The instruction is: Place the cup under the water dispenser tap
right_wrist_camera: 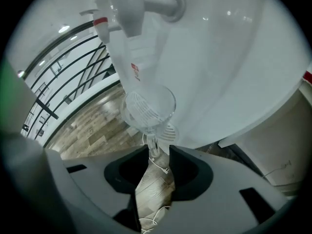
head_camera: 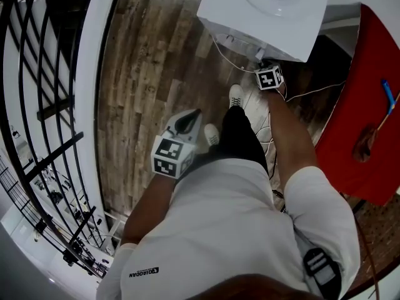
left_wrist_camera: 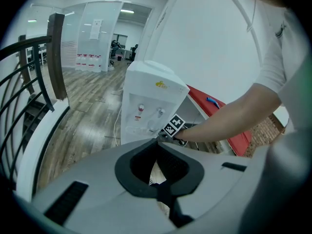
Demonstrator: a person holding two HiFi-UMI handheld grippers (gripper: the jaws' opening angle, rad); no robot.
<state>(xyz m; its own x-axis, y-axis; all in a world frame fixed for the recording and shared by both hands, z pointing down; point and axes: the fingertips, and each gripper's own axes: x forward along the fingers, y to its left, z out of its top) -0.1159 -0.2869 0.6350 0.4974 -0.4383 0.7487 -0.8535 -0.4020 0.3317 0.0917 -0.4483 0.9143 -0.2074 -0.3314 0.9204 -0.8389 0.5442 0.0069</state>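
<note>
A clear stemmed cup [right_wrist_camera: 148,106] hangs upright just below a white tap [right_wrist_camera: 127,13] of the white water dispenser [head_camera: 262,11]. My right gripper [right_wrist_camera: 158,150] is shut on the cup's stem, and the bowl stands above the jaws, over the drip grille [right_wrist_camera: 169,130]. In the head view only the right gripper's marker cube [head_camera: 270,77] shows at the dispenser's front, and the cup is hidden. My left gripper [head_camera: 195,114] is held back near the person's body, shut and holding nothing. In the left gripper view it [left_wrist_camera: 159,141] points at the dispenser [left_wrist_camera: 146,106].
A red-marked tap [right_wrist_camera: 100,21] sits left of the white one. A red table [head_camera: 362,105] stands right of the dispenser with a blue pen [head_camera: 389,95] on it. A black railing [head_camera: 44,105] runs along the left. White cables [head_camera: 306,92] lie on the wooden floor [head_camera: 144,74].
</note>
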